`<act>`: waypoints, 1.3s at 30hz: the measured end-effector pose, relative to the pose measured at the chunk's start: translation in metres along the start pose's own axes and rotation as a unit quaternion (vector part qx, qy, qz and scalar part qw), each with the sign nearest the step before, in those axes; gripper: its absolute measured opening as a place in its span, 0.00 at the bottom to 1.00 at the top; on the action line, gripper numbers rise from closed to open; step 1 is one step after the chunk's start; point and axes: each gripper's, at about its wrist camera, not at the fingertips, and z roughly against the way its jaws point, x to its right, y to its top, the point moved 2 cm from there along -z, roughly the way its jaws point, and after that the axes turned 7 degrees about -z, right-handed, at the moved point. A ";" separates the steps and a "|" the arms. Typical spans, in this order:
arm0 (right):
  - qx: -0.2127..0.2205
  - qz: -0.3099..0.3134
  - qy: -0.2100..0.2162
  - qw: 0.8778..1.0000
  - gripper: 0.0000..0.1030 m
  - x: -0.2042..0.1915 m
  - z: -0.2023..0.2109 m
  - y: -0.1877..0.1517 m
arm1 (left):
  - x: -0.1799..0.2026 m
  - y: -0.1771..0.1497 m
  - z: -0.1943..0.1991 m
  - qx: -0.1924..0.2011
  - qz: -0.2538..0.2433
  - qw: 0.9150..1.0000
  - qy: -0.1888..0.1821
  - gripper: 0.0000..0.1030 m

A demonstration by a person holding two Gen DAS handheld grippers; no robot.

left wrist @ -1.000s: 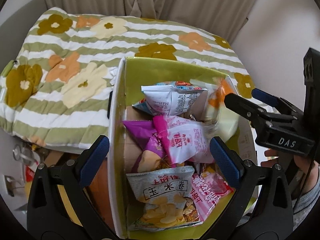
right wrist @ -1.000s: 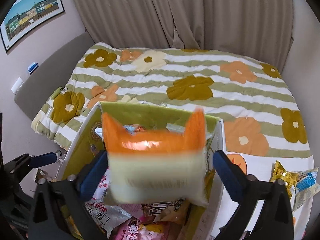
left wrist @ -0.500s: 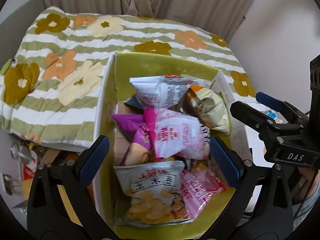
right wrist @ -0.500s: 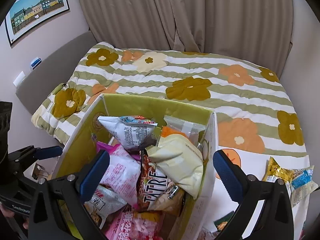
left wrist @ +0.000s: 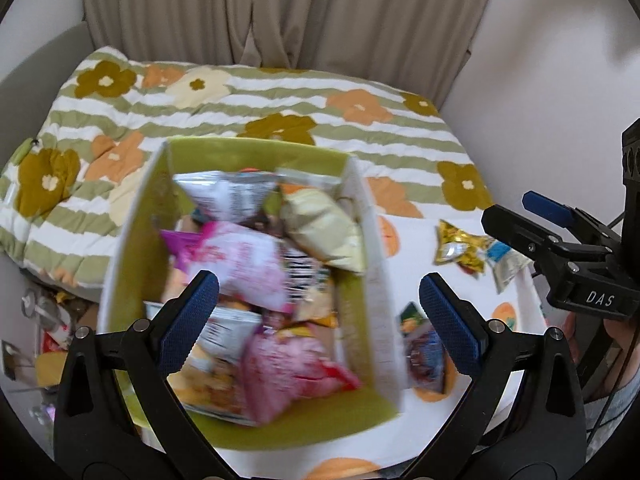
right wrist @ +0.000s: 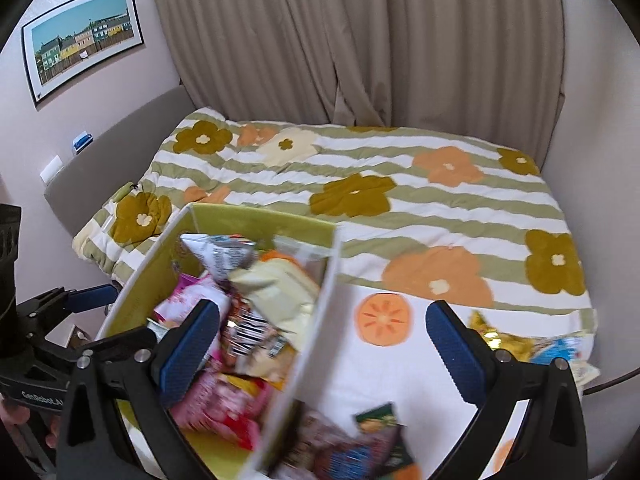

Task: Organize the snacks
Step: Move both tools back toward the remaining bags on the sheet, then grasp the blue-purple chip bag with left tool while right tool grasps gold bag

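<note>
Left wrist view: the left hand-held gripper (left wrist: 318,316) hangs over the box (left wrist: 256,160), its blue pads spread wide with nothing between them. The box stands on a white cloth with orange prints (left wrist: 416,248) and is packed with snack bags, a pale yellow bag (left wrist: 324,232) lying on top toward the right wall, probably dropped there as the handiest gap. Outside, to the right, a gold wrapper (left wrist: 456,246) and a dark packet (left wrist: 424,340) lie on the cloth, apparently awaiting collection. The right hand-held gripper (left wrist: 532,224) shows at the edge, beyond the loose snacks.

Right wrist view: the right hand-held gripper (right wrist: 322,344) is also spread and empty, straddling the box wall (right wrist: 316,320). It faces the dark packet (right wrist: 380,428) and gold wrapper (right wrist: 500,340), which suggests one of these is the next pick. Behind lies a bed with a flowered quilt (right wrist: 360,176).
</note>
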 end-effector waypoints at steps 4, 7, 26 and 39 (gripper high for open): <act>0.010 -0.001 -0.004 1.000 1.00 0.031 0.022 -0.004 | 0.044 -0.006 0.000 0.001 -0.013 1.000 -0.003 0.97; 0.016 -0.006 -0.005 1.000 1.00 0.055 0.038 -0.009 | 0.077 -0.013 0.001 0.001 -0.022 1.000 -0.001 0.97; -0.017 -0.001 0.005 1.000 1.00 0.171 0.066 -0.083 | 0.208 -0.104 -0.061 -0.044 -0.094 0.984 0.144 0.97; -0.060 0.029 -0.007 0.998 1.00 0.205 -0.007 -0.089 | 0.207 -0.121 -0.148 -0.094 -0.156 0.949 0.258 0.97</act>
